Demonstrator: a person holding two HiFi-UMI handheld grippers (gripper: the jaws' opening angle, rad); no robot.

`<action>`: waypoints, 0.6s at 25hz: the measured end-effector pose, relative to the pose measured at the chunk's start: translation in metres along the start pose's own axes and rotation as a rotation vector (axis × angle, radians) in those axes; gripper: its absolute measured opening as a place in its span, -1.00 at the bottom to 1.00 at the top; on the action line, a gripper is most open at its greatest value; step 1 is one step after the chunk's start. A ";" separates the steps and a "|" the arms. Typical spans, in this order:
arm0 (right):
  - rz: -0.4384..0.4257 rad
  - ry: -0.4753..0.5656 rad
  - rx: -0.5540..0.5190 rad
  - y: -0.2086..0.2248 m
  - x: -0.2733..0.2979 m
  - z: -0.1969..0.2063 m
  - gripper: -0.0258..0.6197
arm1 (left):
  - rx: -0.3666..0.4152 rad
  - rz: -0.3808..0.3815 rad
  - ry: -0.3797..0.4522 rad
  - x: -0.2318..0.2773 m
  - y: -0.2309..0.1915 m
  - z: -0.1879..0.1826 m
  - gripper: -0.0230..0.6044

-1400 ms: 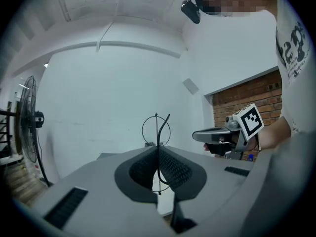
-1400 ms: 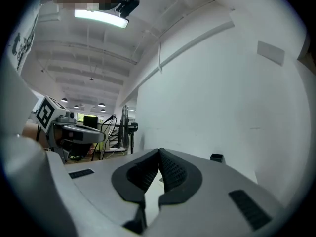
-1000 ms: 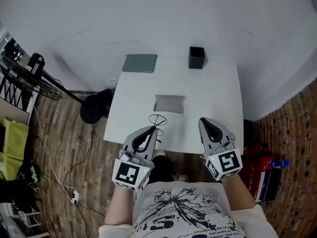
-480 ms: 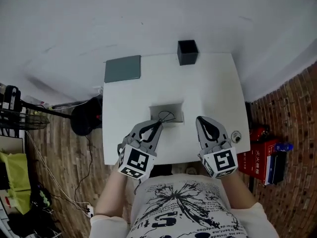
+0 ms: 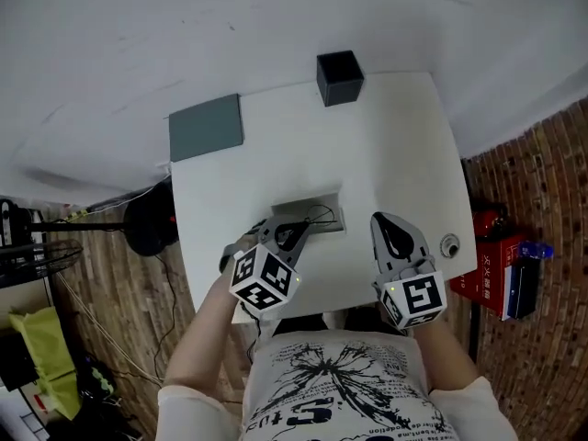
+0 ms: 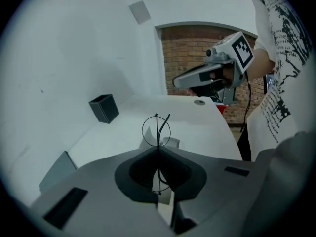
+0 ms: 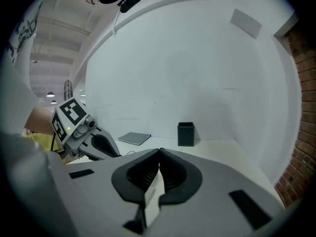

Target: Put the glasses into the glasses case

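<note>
The glasses (image 5: 318,217) are thin black wire frames, and my left gripper (image 5: 294,231) is shut on them. They hang right over the open light grey glasses case (image 5: 310,200) in the middle of the white table (image 5: 395,145). In the left gripper view the glasses (image 6: 157,130) stick up past the closed jaw tips, with the case (image 6: 173,143) just behind them. My right gripper (image 5: 390,222) hovers to the right of the case, shut with nothing in it. In the right gripper view the right gripper (image 7: 159,154) has its jaws meeting, and the left gripper (image 7: 111,151) shows at the left.
A black square box (image 5: 338,76) stands at the table's far edge and a flat dark grey pad (image 5: 206,127) lies at its far left corner. A small round fitting (image 5: 449,244) sits near the right edge. A red box (image 5: 491,278) and cables lie on the wooden floor.
My left gripper has come forward and down, carrying the glasses from the near table edge to over the case. The right gripper has also moved forward over the table.
</note>
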State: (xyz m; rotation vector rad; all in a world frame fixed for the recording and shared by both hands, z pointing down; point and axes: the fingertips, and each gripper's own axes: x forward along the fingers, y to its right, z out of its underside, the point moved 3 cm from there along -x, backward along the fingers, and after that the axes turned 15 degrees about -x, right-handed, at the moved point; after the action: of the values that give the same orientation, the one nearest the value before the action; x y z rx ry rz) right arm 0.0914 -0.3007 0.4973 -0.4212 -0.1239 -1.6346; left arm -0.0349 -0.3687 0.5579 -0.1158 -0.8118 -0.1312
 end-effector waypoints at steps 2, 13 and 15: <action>0.006 -0.015 0.018 0.002 0.004 0.006 -0.87 | 0.050 0.023 -0.066 0.013 -0.006 0.005 -0.87; 0.038 -0.065 0.068 0.014 0.013 0.024 -0.87 | 0.180 0.163 -0.299 0.062 -0.017 0.028 -0.87; 0.036 -0.070 0.070 0.014 0.013 0.027 -0.87 | 0.169 0.188 -0.326 0.069 -0.015 0.031 -0.87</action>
State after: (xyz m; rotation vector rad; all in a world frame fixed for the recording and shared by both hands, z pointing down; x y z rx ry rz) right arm 0.1098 -0.3062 0.5242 -0.4243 -0.2243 -1.5756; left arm -0.0126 -0.3841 0.6299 -0.0540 -1.1278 0.1376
